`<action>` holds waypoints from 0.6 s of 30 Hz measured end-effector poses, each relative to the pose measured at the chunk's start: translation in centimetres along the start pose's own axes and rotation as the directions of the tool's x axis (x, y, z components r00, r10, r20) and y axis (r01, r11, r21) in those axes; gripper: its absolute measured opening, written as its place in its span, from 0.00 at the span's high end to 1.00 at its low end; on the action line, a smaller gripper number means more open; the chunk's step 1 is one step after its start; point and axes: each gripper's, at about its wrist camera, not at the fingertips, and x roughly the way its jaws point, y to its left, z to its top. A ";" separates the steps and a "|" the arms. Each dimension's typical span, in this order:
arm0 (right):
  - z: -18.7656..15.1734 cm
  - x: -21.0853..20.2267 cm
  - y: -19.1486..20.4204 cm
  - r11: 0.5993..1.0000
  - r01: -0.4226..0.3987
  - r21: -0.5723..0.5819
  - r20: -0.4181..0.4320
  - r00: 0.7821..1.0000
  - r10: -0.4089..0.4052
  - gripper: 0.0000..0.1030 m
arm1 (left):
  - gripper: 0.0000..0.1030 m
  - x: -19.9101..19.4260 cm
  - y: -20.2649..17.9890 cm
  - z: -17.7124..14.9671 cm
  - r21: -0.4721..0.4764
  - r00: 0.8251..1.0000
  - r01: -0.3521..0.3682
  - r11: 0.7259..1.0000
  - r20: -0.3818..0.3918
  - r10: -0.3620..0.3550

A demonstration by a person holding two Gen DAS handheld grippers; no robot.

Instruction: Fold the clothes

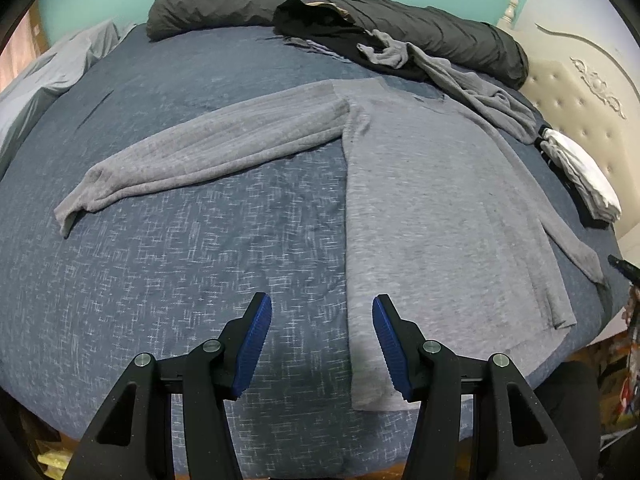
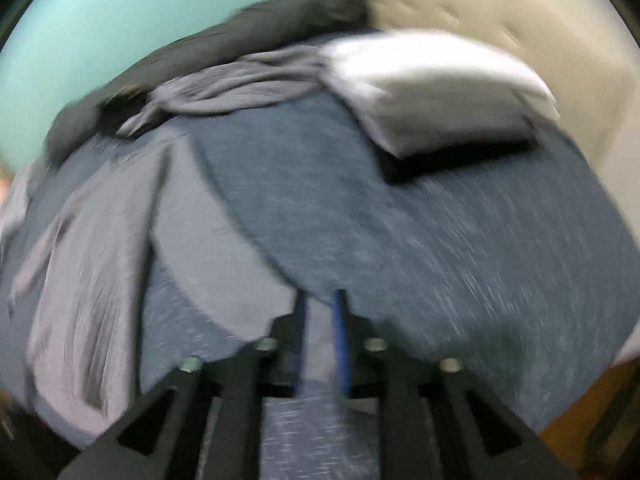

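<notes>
Grey long-sleeved knit shirt [image 1: 420,200] lies flat on the blue patterned bed cover [image 1: 160,280], long axis running 6 to 12 o'clock, one sleeve out toward 9. Left gripper [image 1: 322,344] fingers spread, empty, over its near hem. Right gripper [image 2: 320,340]: fingers narrowly parted; blur hides whether they pinch the cloth edge between them.

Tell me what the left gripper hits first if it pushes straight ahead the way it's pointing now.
Most likely the near left edge of the grey long-sleeved shirt, where it lies flat on the blue bedspread. The left gripper stands open above that edge, empty; depth is hard to judge, so it may meet bedspread first.
</notes>
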 end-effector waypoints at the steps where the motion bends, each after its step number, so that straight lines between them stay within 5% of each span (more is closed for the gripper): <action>1: -0.3 0.2 -1.5 0.997 0.006 0.074 -0.006 1.000 -0.006 0.49 | 0.45 -0.1 0.0 0.1 -0.006 1.000 0.010 1.000 0.001 -0.010; 5: -2.0 1.3 -5.7 0.964 -0.008 0.267 -0.049 0.999 0.022 0.45 | 0.45 -0.1 -0.2 0.5 -0.010 1.000 0.023 1.000 0.001 -0.023; 11: -4.0 2.5 -5.4 0.964 -0.040 0.264 -0.093 0.993 0.067 0.47 | 0.45 -0.6 -1.1 1.0 0.001 0.999 0.034 0.999 0.019 -0.034; 13: -4.3 2.6 -4.8 0.967 -0.063 0.246 -0.092 0.992 0.088 0.76 | 0.45 -0.7 -1.4 1.2 0.004 0.999 0.037 0.999 0.022 -0.037; 15: -4.1 2.5 -3.9 0.979 -0.059 0.194 -0.100 0.992 0.079 0.93 | 0.45 -0.9 -1.6 1.3 0.006 0.999 0.037 0.999 0.025 -0.037; 18: -2.9 0.8 -2.2 0.994 -0.052 0.100 -0.040 0.998 0.056 0.94 | 0.45 -1.4 -1.8 1.5 0.007 0.999 0.038 0.999 0.037 -0.038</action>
